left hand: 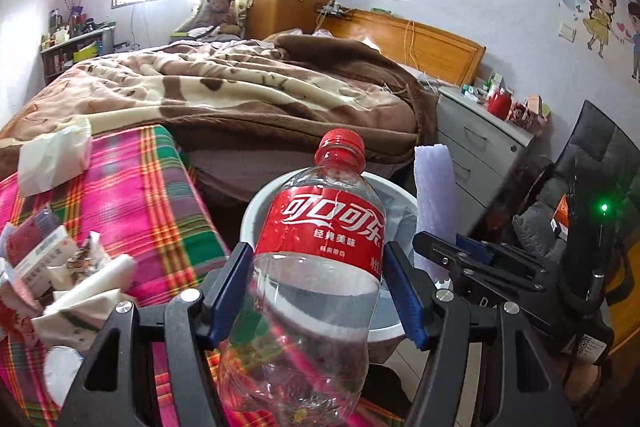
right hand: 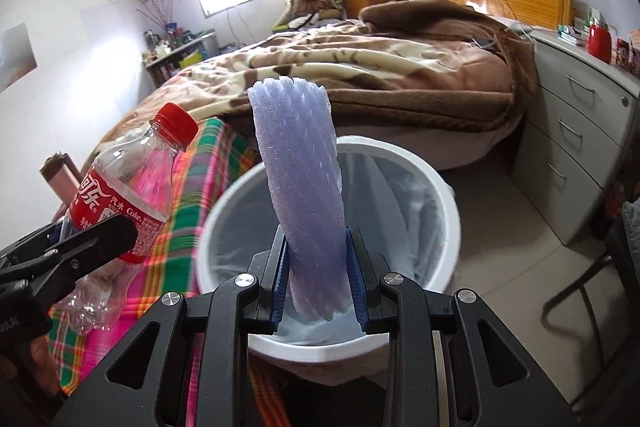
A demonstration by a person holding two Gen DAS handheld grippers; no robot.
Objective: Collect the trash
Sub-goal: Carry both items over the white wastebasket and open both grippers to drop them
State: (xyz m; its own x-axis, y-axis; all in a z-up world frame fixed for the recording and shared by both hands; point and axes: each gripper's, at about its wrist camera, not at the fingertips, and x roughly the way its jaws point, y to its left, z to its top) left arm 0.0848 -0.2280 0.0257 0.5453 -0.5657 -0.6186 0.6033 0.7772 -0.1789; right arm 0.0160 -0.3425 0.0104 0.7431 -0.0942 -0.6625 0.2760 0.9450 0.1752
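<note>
The left claw (left hand: 316, 291) is clamped on an empty cola bottle (left hand: 316, 259), its blue pads pressing the clear ribbed body just below the red label. The right claw (right hand: 318, 277) pinches the lower end of a foam net sleeve (right hand: 300, 187), which stands upright between the pads. Both pieces of trash hang over or just beside the white bin (right hand: 448, 223), which has a pale liner and sits on the floor against the tabletop's edge.

The bottle, seen from the right wrist view, appears to hang over the plaid cloth (left hand: 132, 187) rather than over the bin's mouth, so letting go now would likely drop it back on the tabletop or bounce it off the rim. It is smooth, light, thin plastic with a red screw cap, and it can roll once it lands. The sleeve is soft, pale lilac foam mesh, springy and nearly weightless; it may cling to a pad or drift aside and catch on the rim instead of falling in.

Further out on the tabletop lie crumpled tissues and wrappers (left hand: 72, 267), papery and irregular, not yet collected. Beyond is a bed (left hand: 240, 87) with a plush brown blanket.
</note>
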